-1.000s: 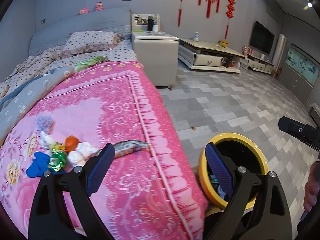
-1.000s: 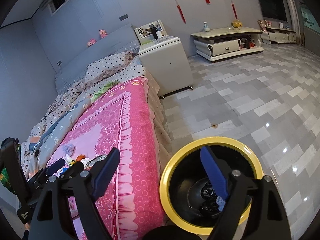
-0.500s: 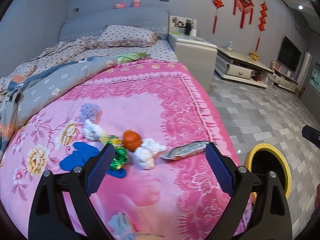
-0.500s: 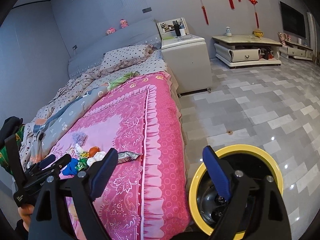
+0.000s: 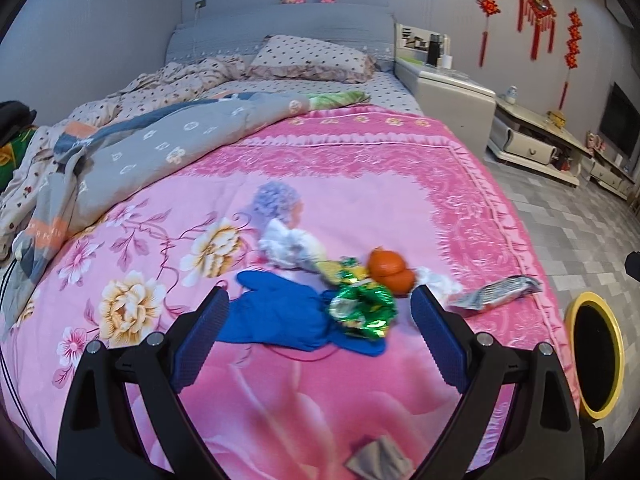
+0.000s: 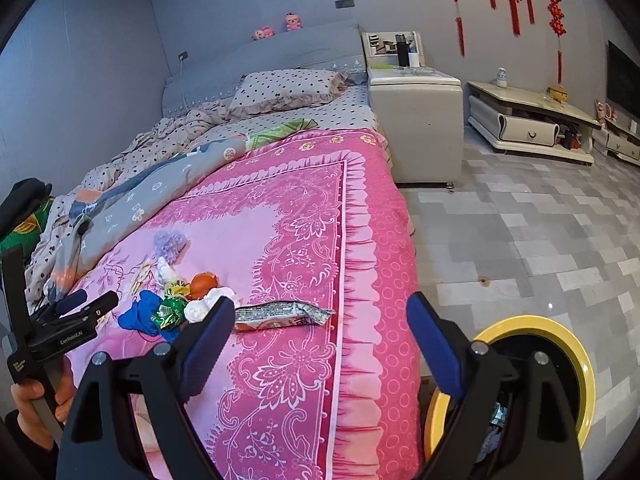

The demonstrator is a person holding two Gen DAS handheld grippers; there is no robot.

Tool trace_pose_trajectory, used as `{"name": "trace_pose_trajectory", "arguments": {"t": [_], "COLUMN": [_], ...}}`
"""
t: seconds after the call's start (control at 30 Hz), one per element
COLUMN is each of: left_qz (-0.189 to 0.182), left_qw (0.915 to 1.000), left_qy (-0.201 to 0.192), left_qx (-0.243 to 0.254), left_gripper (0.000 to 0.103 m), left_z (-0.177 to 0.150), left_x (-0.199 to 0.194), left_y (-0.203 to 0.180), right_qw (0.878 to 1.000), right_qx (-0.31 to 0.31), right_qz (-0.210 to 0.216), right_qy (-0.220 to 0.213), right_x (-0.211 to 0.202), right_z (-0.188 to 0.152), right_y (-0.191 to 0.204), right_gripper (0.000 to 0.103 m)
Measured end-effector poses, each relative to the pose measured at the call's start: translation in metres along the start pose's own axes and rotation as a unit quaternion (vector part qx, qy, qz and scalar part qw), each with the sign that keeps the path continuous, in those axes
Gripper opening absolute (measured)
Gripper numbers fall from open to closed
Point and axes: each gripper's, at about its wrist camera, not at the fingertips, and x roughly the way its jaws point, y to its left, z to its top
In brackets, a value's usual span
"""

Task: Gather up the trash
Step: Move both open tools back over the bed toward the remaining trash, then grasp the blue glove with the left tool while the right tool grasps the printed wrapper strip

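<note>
Both grippers' fingers (image 5: 208,336) spread wide, empty, over bedspread (image 5: 360,184) litter, possibly wrappers (image 5: 362,310), beside bin (image 6: 576,364).

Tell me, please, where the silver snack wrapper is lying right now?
In the right wrist view the silver snack wrapper lies flat on the pink bedspread, right of the white tissue.

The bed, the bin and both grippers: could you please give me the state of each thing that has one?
left gripper: open, empty
right gripper: open, empty
green foil wrapper: crumpled, on the blanket
blue glove: lying flat
orange peel: lying beside the tissue
white tissue: crumpled
snack wrapper: flattened, near the bed's edge
yellow-rimmed bin: upright on the floor, trash inside
</note>
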Motion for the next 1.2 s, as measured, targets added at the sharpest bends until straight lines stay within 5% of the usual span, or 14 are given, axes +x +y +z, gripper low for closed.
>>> {"name": "trace_pose_trajectory", "arguments": {"t": [0.33, 0.7, 1.2], "left_qz": [0.025, 0.035, 0.009], "left_qw": [0.9982, 0.9953, 0.9924], "left_qy": [0.038, 0.072, 0.09], "left_qx": [-0.039, -0.054, -0.084], "left_gripper": [0.088, 0.088, 0.088], "left_z": [-0.018, -0.027, -0.03], "left_x": [0.048, 0.088, 0.122], "left_y": [0.047, 0.062, 0.072], "right_qw": [0.993, 0.961, 0.936], "right_qx": [-0.112, -0.263, -0.329], "right_qz": [0.025, 0.049, 0.074], "right_qy": [0.028, 0.064, 0.1], "right_x": [0.052, 0.089, 0.143], "right_z": [-0.008, -0.034, -0.027], "right_y": [0.028, 0.061, 0.073], "right_gripper": [0.084, 0.092, 0.093]}}
